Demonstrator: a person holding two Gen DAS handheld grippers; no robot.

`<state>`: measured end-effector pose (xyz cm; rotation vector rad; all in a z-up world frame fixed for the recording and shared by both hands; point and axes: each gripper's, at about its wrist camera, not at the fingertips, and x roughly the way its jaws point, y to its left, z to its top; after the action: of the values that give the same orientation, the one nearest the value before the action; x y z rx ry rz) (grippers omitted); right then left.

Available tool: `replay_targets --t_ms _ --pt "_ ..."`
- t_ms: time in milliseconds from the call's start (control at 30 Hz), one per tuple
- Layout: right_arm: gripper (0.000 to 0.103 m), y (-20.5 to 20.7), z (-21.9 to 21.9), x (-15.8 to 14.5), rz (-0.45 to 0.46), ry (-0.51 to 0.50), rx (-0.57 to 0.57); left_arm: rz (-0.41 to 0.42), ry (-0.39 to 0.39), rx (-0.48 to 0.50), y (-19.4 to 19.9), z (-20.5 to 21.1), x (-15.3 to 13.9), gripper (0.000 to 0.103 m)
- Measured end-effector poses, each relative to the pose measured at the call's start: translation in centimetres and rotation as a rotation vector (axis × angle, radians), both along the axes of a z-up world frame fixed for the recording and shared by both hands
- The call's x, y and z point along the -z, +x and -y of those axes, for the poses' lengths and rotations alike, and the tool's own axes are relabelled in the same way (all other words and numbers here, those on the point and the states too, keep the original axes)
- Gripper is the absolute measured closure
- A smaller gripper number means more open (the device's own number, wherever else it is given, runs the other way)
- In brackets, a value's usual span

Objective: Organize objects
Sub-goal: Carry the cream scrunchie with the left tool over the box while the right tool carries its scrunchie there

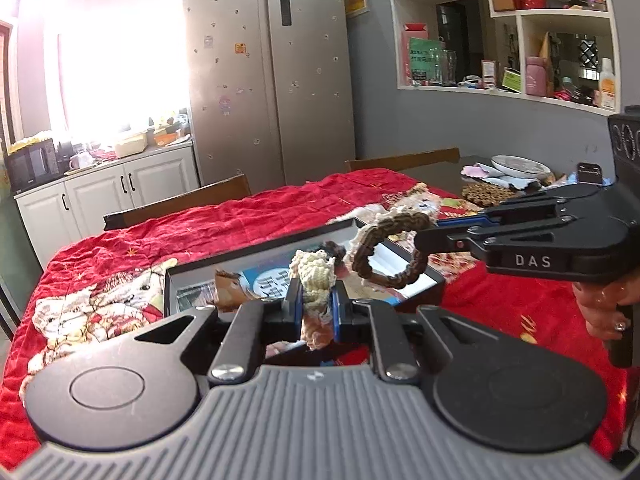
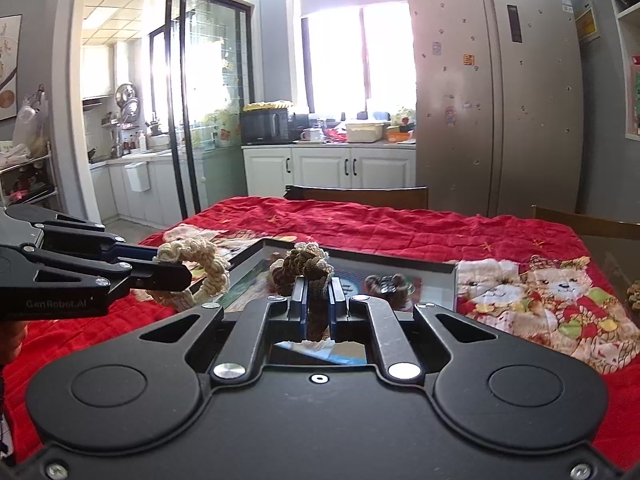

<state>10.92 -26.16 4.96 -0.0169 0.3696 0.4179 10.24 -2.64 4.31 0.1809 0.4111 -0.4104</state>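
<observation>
My left gripper [image 1: 316, 298] is shut on a cream crocheted hair ring [image 1: 314, 276], held above a shallow black box [image 1: 170, 292] on the red tablecloth. My right gripper [image 2: 318, 294] is shut on a brown crocheted hair ring [image 2: 302, 268] over the same box [image 2: 400, 261]. The left wrist view shows the right gripper [image 1: 426, 236] coming in from the right, with the brown ring [image 1: 394, 254] hanging from its tips. In the right wrist view the left gripper [image 2: 176, 274] enters from the left with the cream ring [image 2: 202, 266]. A dark hair tie [image 2: 386, 284] lies in the box.
The table under the red cloth [image 1: 240, 216] has wooden chairs [image 2: 356, 197] along its far side. A plate [image 1: 520, 166] and brown coasters [image 1: 486, 194] sit at the table's far right. A person's hand [image 1: 600, 312] holds the right gripper's handle. A fridge [image 1: 268, 80] stands behind.
</observation>
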Motion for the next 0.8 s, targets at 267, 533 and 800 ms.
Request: replay_targets --t_ms 267,533,800 --pt "0.093 4.2 0.8 -0.9 0.005 0.0 0.056 -0.038 -0.014 -0.007 4.6 0.3 0.0 0.086" --pt "0.093 9.1 1.1 -0.1 -0.023 0.006 0.108 -0.075 -0.014 -0.053 9.2 0.6 0.9 0.086" --pt "0.093 13.9 1.6 2.5 -0.073 0.028 0.189 -0.106 -0.011 -0.088 13.1 1.2 2.2 0.086"
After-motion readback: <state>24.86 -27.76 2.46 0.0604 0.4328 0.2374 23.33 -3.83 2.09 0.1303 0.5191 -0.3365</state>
